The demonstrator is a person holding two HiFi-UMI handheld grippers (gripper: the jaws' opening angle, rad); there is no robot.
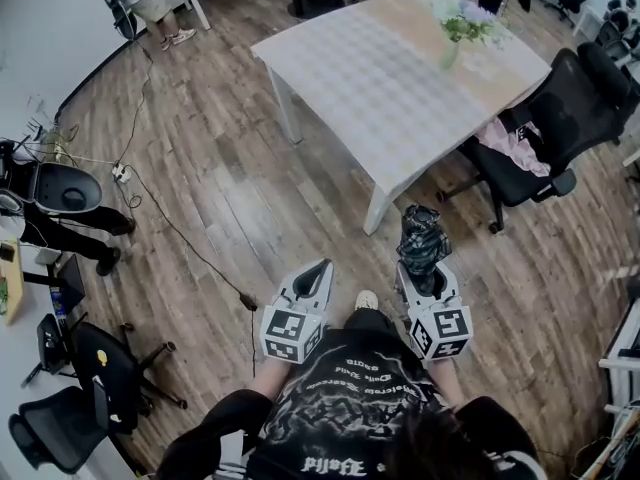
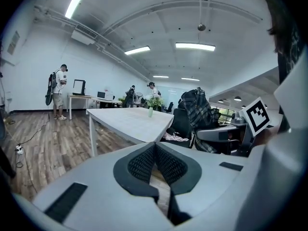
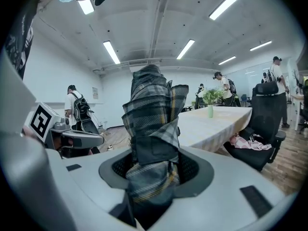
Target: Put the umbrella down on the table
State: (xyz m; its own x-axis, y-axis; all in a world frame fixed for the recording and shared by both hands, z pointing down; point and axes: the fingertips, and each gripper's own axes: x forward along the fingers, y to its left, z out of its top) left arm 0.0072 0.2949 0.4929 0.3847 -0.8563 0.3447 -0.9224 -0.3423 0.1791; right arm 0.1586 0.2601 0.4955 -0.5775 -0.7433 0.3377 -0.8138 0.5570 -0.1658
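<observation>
Right gripper (image 3: 154,172) pinches the folded dark plaid fabric umbrella (image 3: 151,109), its length pointing straight ahead. Left gripper (image 2: 155,150) is pressed together. Only the head view shows brown wood-plank floor (image 1: 250,208) beneath.

Two grippers (image 1: 320,271) (image 1: 425,278), one umbrella (image 1: 420,233) (plaid), one flower vase (image 1: 450,56), one pink cloth (image 1: 510,140).

Soft checked cloth on umbrella (image 3: 151,124). Matt grey plastic on left tool (image 2: 155,144) & right tool (image 1: 423,278), w/ rough black pads (image 2: 142,164). Shiny wood floor (image 1: 220,198). Matt tabletop (image 1: 380,78).
</observation>
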